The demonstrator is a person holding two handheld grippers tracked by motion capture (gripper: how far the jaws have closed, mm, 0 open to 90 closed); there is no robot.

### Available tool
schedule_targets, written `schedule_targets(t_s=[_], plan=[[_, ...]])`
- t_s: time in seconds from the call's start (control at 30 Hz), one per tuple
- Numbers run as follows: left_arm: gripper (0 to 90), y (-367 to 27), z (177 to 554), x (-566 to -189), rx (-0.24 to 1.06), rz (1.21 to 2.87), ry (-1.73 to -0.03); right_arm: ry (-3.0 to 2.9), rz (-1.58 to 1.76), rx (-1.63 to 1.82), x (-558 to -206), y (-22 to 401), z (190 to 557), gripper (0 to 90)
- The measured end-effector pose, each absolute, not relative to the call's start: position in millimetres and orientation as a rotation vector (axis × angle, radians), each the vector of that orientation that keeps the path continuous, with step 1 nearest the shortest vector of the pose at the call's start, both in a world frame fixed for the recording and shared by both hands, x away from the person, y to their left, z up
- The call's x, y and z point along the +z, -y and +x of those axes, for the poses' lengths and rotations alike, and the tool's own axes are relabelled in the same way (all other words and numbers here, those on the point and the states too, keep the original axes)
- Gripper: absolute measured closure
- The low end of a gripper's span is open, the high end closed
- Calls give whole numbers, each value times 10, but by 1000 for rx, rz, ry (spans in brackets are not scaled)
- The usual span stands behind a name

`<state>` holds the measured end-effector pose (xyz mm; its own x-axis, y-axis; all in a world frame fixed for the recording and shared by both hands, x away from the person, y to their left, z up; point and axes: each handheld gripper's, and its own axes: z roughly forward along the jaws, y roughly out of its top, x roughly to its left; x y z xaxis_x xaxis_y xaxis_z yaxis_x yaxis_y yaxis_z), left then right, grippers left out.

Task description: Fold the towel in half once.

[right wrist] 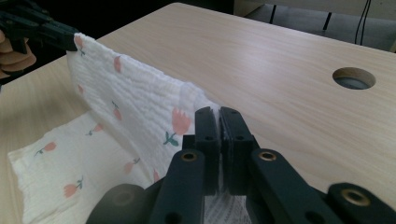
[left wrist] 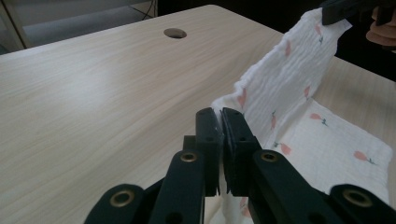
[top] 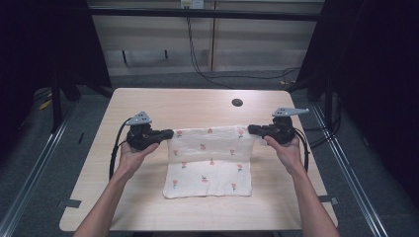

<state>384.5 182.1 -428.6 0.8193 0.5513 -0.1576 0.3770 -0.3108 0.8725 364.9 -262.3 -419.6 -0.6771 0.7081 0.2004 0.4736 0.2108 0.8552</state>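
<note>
I was folding the little flowered cloth (top: 210,160) on the surface (top: 148,207). My left claw (top: 169,133) and right claw (top: 252,129) each pinched a far corner tight, lifting that edge while the near half lay flat. Next, I judged, both corners needed carrying toward me together.

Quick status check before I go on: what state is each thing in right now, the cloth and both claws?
Cloth: far edge lifted and stretched between the two claws, near part lying flat on the table.
Left claw: shut on the cloth's far left corner.
Right claw: shut on the cloth's far right corner.
Table hole: open, uncovered, beyond the cloth.
</note>
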Motion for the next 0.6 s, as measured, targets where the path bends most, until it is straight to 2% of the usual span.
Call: schedule_targets(t_s=[0.3,0.6], plan=[[863,-1790,3711,-4283,184,1911,-677,-2259,1128,1472,-4228,2653,3482,869],[862,-1781,3598,-4326,192,1975,-655,-2300,1125,1421,-4297,2648,3308,869]])
